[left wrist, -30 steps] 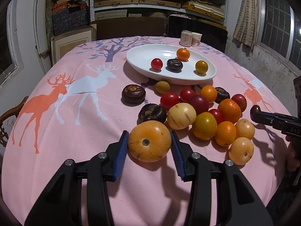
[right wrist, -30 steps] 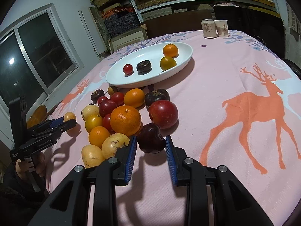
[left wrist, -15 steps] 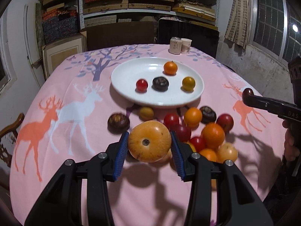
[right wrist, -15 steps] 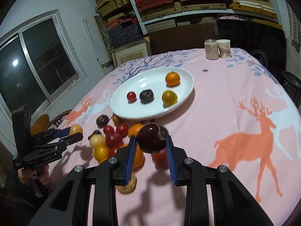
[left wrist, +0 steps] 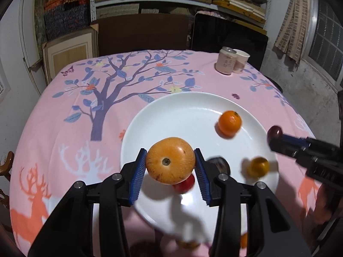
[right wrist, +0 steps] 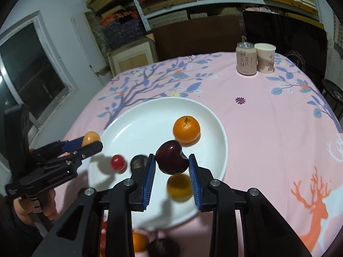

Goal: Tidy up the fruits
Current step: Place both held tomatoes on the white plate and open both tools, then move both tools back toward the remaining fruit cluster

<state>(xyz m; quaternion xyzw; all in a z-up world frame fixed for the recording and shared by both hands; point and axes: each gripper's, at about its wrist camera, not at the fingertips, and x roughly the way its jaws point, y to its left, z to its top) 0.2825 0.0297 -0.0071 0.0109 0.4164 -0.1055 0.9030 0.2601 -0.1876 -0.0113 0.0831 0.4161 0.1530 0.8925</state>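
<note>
My left gripper (left wrist: pixel 170 164) is shut on a large orange fruit (left wrist: pixel 170 163) and holds it above the near left part of the white plate (left wrist: pixel 171 115). My right gripper (right wrist: pixel 172 165) is shut on a dark red fruit (right wrist: pixel 172 160) over the same plate (right wrist: pixel 137 128). On the plate lie an orange mandarin (left wrist: pixel 229 122) (right wrist: pixel 186 129), a yellow fruit (left wrist: pixel 257 166) (right wrist: pixel 179 188), a small red fruit (right wrist: pixel 118 163) and a dark brown fruit (right wrist: pixel 138 161). From the right wrist view the left gripper (right wrist: pixel 91 141) comes in at the left with its orange fruit (right wrist: pixel 91 138).
A pink tablecloth (left wrist: pixel 64 128) with a tree and deer print covers the table. A drink can (right wrist: pixel 246 59) and a paper cup (right wrist: pixel 265 57) stand at the far right. Several loose fruits (right wrist: pixel 139 241) lie before the plate's near rim. Chairs and shelves stand behind the table.
Both grippers lifted their fruits off the cloth and carried them forward from the pile to above the plate. The pile has dropped out of view below.
</note>
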